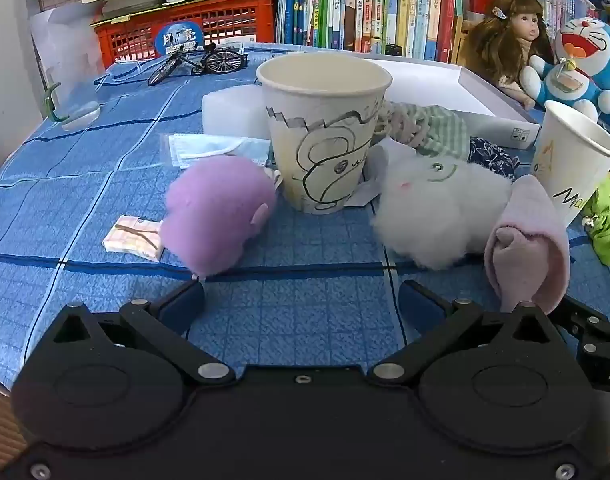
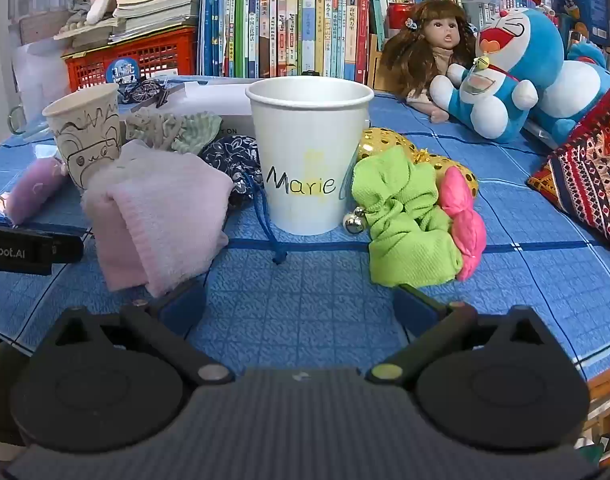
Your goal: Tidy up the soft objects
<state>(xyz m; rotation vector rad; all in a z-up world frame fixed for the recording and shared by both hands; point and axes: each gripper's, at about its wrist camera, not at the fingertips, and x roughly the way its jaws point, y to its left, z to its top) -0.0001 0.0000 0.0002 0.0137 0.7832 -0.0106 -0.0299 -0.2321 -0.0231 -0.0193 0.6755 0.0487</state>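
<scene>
On a blue checked tablecloth (image 1: 297,320), left wrist view first: far left beyond the left gripper (image 1: 301,304), a small wrapped packet (image 1: 133,238), touching a purple fluffy ball (image 1: 219,214) just ahead of the left fingertip. Straight ahead past the spread, empty jaws, a doodled paper cup (image 1: 325,132), upright, with a face mask (image 1: 217,150) behind the ball. Right of the cup, a white fluffy toy (image 1: 437,208) lying on the cloth, a striped green scrunchie (image 1: 429,128) behind it, then a folded pink sock (image 1: 533,240) just beyond the right fingertip. Farther right, a white cup (image 1: 569,168). In the right wrist view: same doodled cup (image 2: 87,136) at far left, pink sock (image 2: 161,216) just ahead of the left fingertip of the right gripper (image 2: 299,304), also spread wide and gripping nothing. Dead ahead, the white cup marked "Marie" (image 2: 309,152), a dark floral pouch (image 2: 233,160) behind its left side. Right of the cup, a lime green scrunchie (image 2: 405,224) near the right fingertip, a pink scrunchie (image 2: 465,220) touching it, a gold sequined one (image 2: 389,140) behind. At back right, a doll (image 2: 429,48) and a Doraemon plush (image 2: 509,68).
</scene>
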